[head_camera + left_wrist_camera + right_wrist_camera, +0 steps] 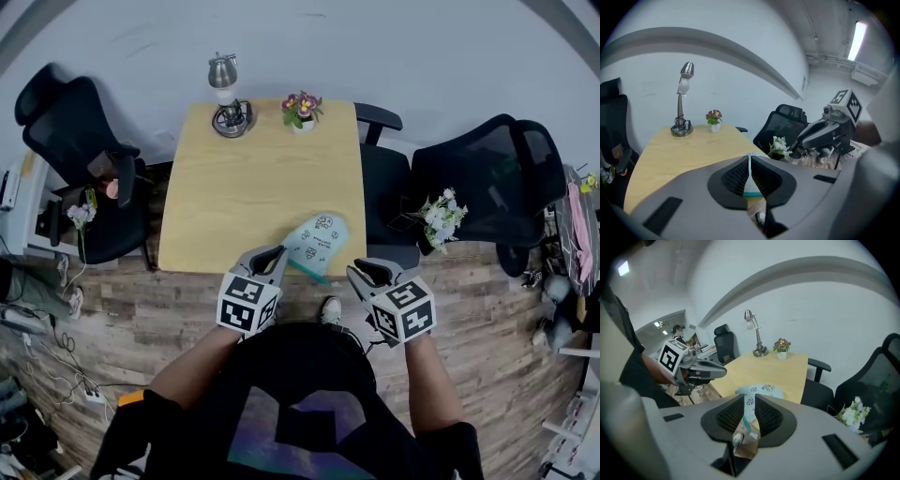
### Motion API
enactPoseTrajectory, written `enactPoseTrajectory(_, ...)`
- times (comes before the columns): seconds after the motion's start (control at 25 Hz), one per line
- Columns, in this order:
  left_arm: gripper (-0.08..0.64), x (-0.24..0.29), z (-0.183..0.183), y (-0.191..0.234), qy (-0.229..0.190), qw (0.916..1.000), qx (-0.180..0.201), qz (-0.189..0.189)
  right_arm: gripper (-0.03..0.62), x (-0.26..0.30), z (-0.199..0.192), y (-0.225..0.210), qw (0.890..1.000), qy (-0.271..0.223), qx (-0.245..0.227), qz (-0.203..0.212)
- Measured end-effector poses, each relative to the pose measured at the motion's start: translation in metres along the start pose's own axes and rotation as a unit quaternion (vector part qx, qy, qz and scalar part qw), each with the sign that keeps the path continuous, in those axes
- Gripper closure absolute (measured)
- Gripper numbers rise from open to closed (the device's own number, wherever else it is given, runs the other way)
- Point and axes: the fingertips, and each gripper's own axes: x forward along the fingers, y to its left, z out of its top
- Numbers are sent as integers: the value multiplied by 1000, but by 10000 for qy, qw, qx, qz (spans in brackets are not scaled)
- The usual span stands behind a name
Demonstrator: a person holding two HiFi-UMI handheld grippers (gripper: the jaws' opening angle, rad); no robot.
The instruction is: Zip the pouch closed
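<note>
While the pale mint fabric pouch point(319, 236) with small dark drawings lies at the near edge of the light wooden table point(253, 178), partly overhanging it, the left gripper point(274, 253) pinches its near rim. The right gripper point(366, 272) hangs just off the table's near right corner, jaws parted and empty.

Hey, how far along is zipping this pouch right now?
Done, apparently: the teal zip edge of the pouch reads as one thin line, though full closure is unclear. In hand: the left gripper is shut on the pouch at the table edge; the right gripper is open, holding nothing. Left: check the zip, release.
</note>
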Motion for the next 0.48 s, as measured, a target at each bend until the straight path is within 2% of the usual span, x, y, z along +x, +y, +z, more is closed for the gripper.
enactPoseTrajectory(0.16,546,-17,51,-12,-630,9979,150,29,537,-10,43,0,9965,-671,-56,-499)
enactPoseTrajectory(0.32,548,-38,91,-23,-1075,9936,299,149,565,-26,84,4,9865,-1355,-59,-919)
enactPoseTrajectory(0.48,548,-58,118,-33,-1415,9889,378,237,574,-46,113,17,9746,-1953,-97,-1090)
